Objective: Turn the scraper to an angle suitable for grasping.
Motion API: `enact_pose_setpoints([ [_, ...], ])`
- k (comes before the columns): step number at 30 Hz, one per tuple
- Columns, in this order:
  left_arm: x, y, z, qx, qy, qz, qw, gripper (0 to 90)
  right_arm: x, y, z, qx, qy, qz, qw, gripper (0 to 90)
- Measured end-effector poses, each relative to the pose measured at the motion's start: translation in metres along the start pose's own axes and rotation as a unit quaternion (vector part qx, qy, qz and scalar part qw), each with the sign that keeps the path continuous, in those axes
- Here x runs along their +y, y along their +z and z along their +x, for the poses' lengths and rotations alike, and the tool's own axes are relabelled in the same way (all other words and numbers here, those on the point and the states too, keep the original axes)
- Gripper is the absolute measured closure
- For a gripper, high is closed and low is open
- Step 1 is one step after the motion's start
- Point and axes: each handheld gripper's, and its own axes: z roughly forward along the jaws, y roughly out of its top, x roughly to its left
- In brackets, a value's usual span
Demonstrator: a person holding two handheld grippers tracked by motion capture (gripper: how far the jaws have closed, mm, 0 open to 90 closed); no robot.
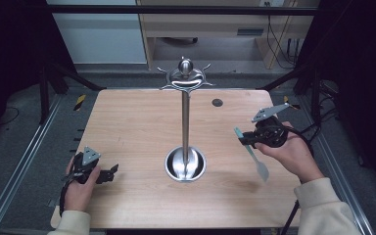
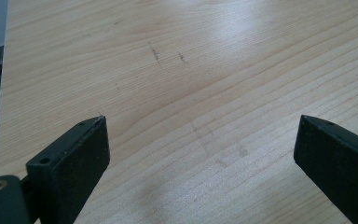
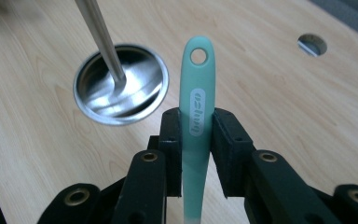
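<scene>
While the left gripper [image 1: 108, 173] rests low at the light wooden table's [image 1: 137, 127] near-left corner, jaws wide apart, the right gripper [image 3: 196, 128] clamps a mint-green silicone spatula [image 3: 196, 98] by its handle — just right of the polished steel hook stand [image 1: 185, 122].

Only the metal stand [image 1: 185, 122] rises at the middle of the surface [image 1: 127, 127], its hooked crown overhead, leaving bare wood to pass on both sides.
</scene>
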Motion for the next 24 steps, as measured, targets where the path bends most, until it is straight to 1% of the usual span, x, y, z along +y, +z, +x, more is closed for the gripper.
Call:
enact_pose_setpoints([
  [1, 0.0, 0.0, 0.0, 0.0, 0.0, 0.0, 1.0, 3.3, 0.001, -0.004, -0.001, -0.001, 0.0, -0.015, 0.9999, 74.7],
  [2, 0.0, 0.0, 0.0, 0.0, 0.0, 0.0, 1.0, 3.3, 0.001, -0.004, -0.001, -0.001, 0.0, -0.015, 0.9999, 74.7],
  [3, 0.0, 0.0, 0.0, 0.0, 0.0, 0.0, 1.0, 3.3, 0.002, -0.006, -0.001, 0.0, 0.001, -0.027, 0.9996, 74.7],
  [5, 0.0, 0.0, 0.0, 0.0, 0.0, 0.001, 1.0, 3.3, 0.003, -0.01, -0.001, -0.001, 0.0, -0.042, 0.9991, 74.7],
  [9, 0.0, 0.0, 0.0, 0.0, 0.0, 0.001, 1.0, 3.3, 0.006, -0.016, -0.002, 0.0, -0.001, -0.064, 0.9979, 74.7],
  [12, 0.0, 0.0, 0.0, 0.0, 0.001, 0.001, 1.0, 3.3, 0.008, -0.022, -0.002, 0.001, -0.001, -0.085, 0.9964, 74.7],
  [15, 0.0, 0.0, 0.0, 0.0, 0.001, 0.001, 1.0, 3.3, 0.011, -0.027, -0.001, 0.013, 0.001, -0.108, 0.9941, 74.7],
  [16, 0.0, 0.0, 0.0, 0.0, 0.001, 0.001, 1.0, 3.3, 0.011, -0.029, 0.0, 0.016, 0.004, -0.111, 0.9936, 74.7],
  [24, 0.0, 0.0, 0.0, 0.001, 0.001, 0.001, 1.0, 3.3, 0.019, -0.039, 0.003, 0.017, -0.002, -0.141, 0.9898, 74.7],
])
